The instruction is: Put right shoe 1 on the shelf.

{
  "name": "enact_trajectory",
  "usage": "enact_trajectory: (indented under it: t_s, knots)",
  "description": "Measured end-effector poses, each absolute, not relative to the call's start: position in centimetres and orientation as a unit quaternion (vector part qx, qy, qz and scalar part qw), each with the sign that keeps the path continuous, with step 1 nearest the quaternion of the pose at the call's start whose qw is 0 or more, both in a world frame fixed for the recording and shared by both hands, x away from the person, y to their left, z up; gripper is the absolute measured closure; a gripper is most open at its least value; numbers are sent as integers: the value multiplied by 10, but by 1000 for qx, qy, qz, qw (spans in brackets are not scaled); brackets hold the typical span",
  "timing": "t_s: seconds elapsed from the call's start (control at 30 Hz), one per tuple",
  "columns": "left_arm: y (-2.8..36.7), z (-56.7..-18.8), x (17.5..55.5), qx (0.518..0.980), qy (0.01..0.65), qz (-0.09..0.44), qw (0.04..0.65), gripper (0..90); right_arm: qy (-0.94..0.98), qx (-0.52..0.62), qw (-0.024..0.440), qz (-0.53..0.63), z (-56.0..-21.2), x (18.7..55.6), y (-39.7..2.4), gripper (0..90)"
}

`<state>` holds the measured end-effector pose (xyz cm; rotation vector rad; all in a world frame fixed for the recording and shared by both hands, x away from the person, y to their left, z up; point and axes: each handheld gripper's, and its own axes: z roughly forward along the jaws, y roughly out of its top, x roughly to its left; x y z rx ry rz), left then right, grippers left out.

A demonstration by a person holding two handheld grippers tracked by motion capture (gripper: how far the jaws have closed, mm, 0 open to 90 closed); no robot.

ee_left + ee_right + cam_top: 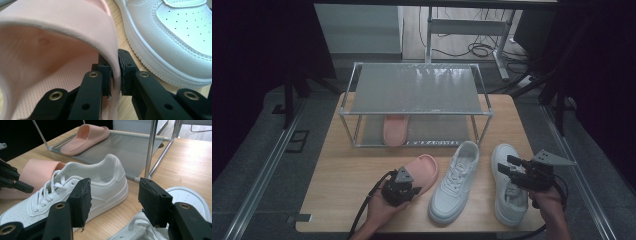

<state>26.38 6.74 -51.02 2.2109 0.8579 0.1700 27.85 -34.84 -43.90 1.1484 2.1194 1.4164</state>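
A pink slipper [424, 170] lies on the wooden table at front left, and my left gripper [411, 183] is shut on the side edge of its strap. In the left gripper view the strap [62, 22] runs between the two black pads, which press on it from both sides, with my left gripper [115, 75] at its edge. A white sneaker [457, 182] lies just right of the slipper. A second white sneaker [509, 192] lies at front right. My right gripper [507, 165] hovers over it, open and holding nothing [113, 200].
A two-level metal rack [417, 90] stands at the back of the table [337, 200]. Another pink slipper [395, 129] rests on its lower shelf. The rack's front post [151, 147] rises close behind the middle sneaker [82, 185].
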Motion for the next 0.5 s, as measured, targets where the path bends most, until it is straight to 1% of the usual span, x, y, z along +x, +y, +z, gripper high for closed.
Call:
enact_trajectory:
  t_s: [0.5]
  knots:
    - [76,-499,268,849,351,81,388,819,749,404,172,497,-439,279,-347,442]
